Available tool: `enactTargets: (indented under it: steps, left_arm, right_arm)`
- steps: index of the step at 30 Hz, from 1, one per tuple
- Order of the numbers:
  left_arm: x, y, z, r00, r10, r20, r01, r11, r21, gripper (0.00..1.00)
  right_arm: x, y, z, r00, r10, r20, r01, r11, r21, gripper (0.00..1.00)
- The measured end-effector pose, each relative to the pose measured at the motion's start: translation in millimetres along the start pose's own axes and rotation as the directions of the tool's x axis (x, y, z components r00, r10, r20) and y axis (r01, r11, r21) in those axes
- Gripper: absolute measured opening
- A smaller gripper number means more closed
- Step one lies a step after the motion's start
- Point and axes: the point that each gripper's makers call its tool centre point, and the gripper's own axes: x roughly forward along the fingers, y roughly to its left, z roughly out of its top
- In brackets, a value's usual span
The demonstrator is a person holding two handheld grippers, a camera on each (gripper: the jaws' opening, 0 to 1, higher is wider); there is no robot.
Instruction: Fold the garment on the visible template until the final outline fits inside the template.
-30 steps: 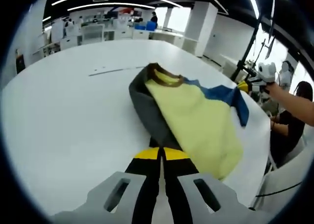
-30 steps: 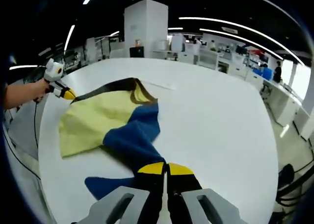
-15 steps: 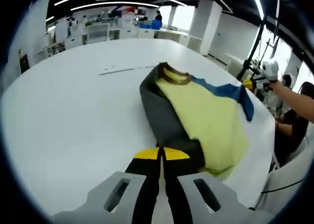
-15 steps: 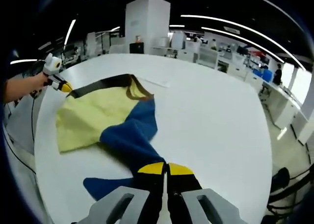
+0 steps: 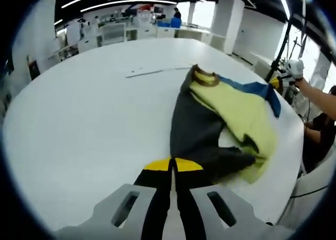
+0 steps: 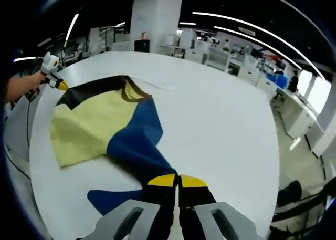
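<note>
On the white table [image 5: 79, 119] lies one garment [image 5: 231, 106], yellow-bodied with a brown collar, and both sleeves are pinched. The left gripper [image 5: 171, 167] has its jaws closed on the grey sleeve [image 5: 194, 135]; the right gripper [image 6: 177, 183] is closed on the blue sleeve [image 6: 134, 145]. Each sleeve runs straight away from its gripper toward the collar, so the garment stretches between the two, neither clearly nearer. I can't make out a template outline.
</note>
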Motion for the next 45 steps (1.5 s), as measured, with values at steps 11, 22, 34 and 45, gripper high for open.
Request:
enactTargets:
  steps: [11, 22, 34, 45]
  left_arm:
    - [-1, 28.1, -1.3, 0.998, 0.048, -0.036, -0.048, 0.999, 0.001, 0.0]
    - [4, 59.7, 0.5, 0.992, 0.099, -0.083, -0.099, 0.995, 0.006, 0.0]
    - [15, 85.5, 2.9, 0.984, 0.128, -0.126, -0.126, 0.992, 0.019, 0.0]
    - [19, 111.5, 10.7, 0.967, 0.188, -0.174, -0.176, 0.981, 0.085, 0.0]
  right_arm:
    - [8, -13, 2.6, 1.0, -0.012, -0.023, 0.012, 1.0, -0.015, 0.0]
    - [17, -31, 3.2, 0.998, -0.031, -0.053, 0.03, 0.999, -0.02, 0.0]
    - [28, -44, 8.9, 0.995, -0.042, -0.091, 0.036, 0.997, -0.062, 0.0]
    - [37, -50, 7.8, 0.993, -0.046, -0.113, 0.039, 0.997, -0.068, 0.0]
